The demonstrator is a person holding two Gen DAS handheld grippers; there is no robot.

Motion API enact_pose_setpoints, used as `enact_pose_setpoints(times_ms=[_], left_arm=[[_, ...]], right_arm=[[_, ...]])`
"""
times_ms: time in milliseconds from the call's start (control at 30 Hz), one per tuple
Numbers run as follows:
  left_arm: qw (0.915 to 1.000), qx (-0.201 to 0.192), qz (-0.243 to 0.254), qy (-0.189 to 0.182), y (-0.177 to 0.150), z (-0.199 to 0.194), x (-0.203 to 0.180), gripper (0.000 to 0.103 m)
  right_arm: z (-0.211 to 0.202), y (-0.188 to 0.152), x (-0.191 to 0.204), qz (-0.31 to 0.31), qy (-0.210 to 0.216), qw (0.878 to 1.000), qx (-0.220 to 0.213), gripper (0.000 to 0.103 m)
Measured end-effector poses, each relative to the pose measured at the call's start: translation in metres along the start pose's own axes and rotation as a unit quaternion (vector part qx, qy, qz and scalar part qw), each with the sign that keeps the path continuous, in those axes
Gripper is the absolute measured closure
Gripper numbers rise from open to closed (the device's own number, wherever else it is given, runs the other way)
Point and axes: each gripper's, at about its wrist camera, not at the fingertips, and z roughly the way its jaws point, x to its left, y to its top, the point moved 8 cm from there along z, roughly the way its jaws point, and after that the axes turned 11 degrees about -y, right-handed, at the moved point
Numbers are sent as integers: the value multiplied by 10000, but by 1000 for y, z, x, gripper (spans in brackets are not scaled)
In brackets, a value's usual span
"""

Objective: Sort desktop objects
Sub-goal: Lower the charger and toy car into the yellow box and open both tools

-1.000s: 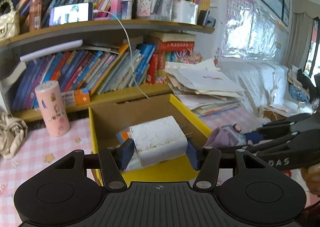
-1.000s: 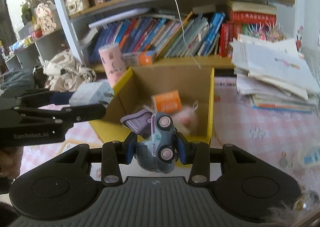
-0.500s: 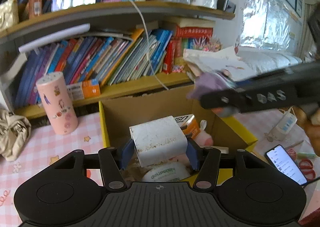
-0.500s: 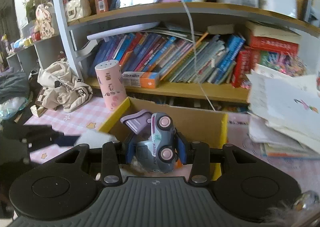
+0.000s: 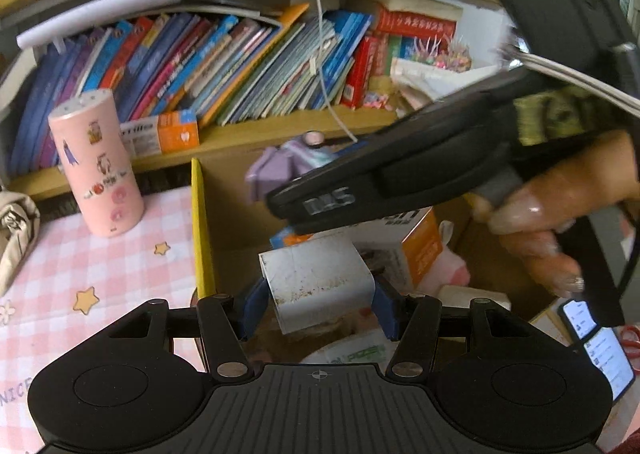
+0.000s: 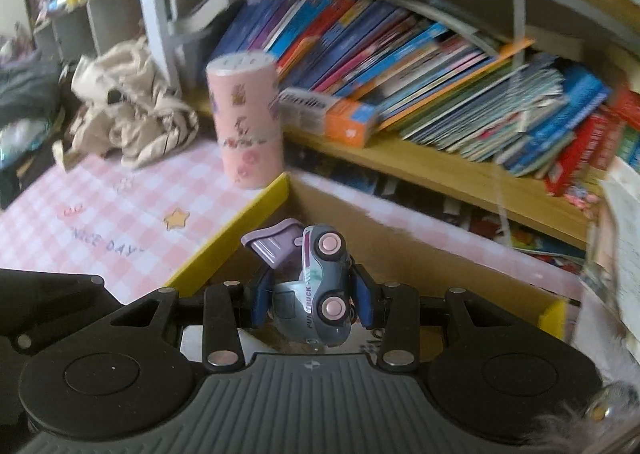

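Observation:
My left gripper [image 5: 318, 304] is shut on a scuffed white box [image 5: 318, 286], held over the inside of the yellow-rimmed cardboard box [image 5: 199, 221]. My right gripper [image 6: 312, 300] is shut on a small grey toy truck [image 6: 320, 286] with pink wheels and a raised lilac flap, over the same cardboard box [image 6: 240, 230] near its left rim. In the left wrist view the right gripper's body crosses above the white box, gripped by a hand [image 5: 560, 209], with the toy truck [image 5: 288, 165] at its tip. An orange-and-white carton [image 5: 416, 246] and a pink plush lie in the box.
A pink cylinder [image 5: 96, 169] stands on the pink checked tablecloth [image 5: 80, 266] left of the box. Behind runs a shelf of leaning books [image 6: 440, 89]. A beige bag [image 6: 128, 109] sits at the left, and a lit phone [image 5: 600, 346] lies at the right.
Both grippers have moved forward and down over the cardboard box. The right gripper swung left across the left wrist view, and now points at the box's left rim and the pink cylinder.

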Motion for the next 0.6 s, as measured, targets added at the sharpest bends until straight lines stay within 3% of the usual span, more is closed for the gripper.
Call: enact_pose_setpoints(times_ms=[200,467,600], left_arm=[[9999,65,100,-36,-1,10,-2,48],[9999,38,149,-79,2,13,-5,54],[9999,28,115,-66,1,12,-3,47]], right_arm=[[30,-7,13,-225,120,9988,416,64],[44,-7,21,-347,175,9978,541,63],[41,-7,19,-290,177,9982,499,53]])
